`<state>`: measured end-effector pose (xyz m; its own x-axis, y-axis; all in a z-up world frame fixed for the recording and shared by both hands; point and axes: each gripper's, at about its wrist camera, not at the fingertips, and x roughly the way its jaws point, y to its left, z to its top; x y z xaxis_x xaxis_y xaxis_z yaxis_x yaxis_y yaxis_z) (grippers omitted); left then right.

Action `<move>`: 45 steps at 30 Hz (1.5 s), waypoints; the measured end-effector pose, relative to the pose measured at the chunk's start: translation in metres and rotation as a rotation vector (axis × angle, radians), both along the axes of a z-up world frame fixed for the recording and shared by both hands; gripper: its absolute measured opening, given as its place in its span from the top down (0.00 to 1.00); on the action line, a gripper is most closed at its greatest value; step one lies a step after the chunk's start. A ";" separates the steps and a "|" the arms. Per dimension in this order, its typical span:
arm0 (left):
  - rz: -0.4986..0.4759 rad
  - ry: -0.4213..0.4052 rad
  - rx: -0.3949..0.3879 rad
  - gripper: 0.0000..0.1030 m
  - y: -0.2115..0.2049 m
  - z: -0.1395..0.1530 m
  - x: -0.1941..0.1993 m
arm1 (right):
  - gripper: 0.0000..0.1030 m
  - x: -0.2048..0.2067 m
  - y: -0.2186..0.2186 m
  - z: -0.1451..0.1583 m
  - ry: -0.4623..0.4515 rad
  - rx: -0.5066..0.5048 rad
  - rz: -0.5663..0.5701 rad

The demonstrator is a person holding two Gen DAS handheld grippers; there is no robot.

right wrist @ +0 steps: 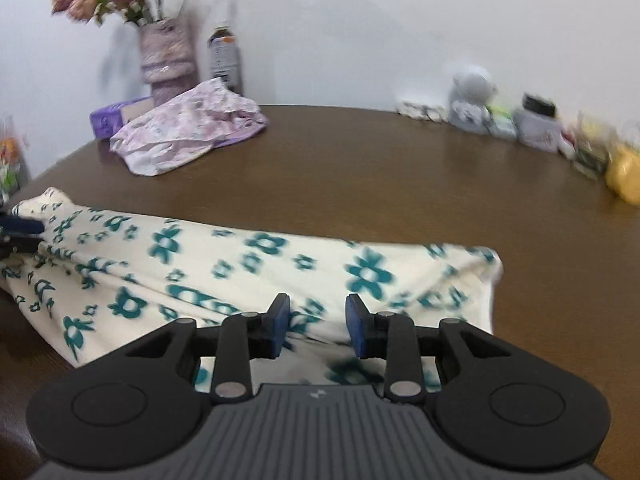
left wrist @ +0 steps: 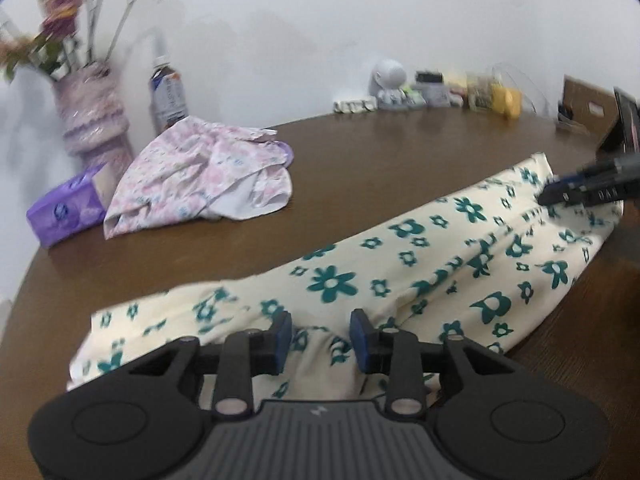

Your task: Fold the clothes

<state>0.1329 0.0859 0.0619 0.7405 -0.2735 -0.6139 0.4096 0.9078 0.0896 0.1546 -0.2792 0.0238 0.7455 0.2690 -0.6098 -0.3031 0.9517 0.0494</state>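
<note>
A cream garment with teal flowers (left wrist: 436,268) lies folded into a long band across the brown table (left wrist: 380,148). My left gripper (left wrist: 321,336) is open over the band's near left part, with cloth showing between its blue pads. At the far right end, my right gripper (left wrist: 550,197) reaches in over the fabric. In the right wrist view the same garment (right wrist: 240,268) stretches from left to right, and my right gripper (right wrist: 318,326) is open above its near edge. The left gripper (right wrist: 24,232) shows at the left end. A crumpled pink floral garment (left wrist: 200,176) (right wrist: 188,136) lies at the back left.
A vase of flowers (left wrist: 90,120), a bottle (left wrist: 168,96) and a purple tissue pack (left wrist: 66,208) stand by the wall at the back left. Small items, among them a white figurine (right wrist: 472,96) and a yellow object (right wrist: 624,176), line the table's back right. Bare tabletop (right wrist: 400,180) lies behind the cream garment.
</note>
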 end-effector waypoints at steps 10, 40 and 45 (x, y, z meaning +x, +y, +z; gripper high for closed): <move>0.006 -0.059 -0.019 0.66 0.003 0.020 -0.021 | 0.71 -0.008 0.004 0.012 -0.038 0.065 0.038; 0.085 0.039 -0.003 0.74 0.008 0.000 -0.060 | 0.70 -0.029 0.087 0.005 0.003 -0.028 0.301; 0.130 0.014 -0.078 0.46 0.014 0.016 -0.069 | 0.66 -0.042 0.073 0.017 -0.043 -0.021 0.252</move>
<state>0.0635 0.1001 0.0782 0.7644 -0.2233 -0.6048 0.2889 0.9573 0.0117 0.1126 -0.2066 0.0410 0.6821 0.4372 -0.5861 -0.5321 0.8466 0.0123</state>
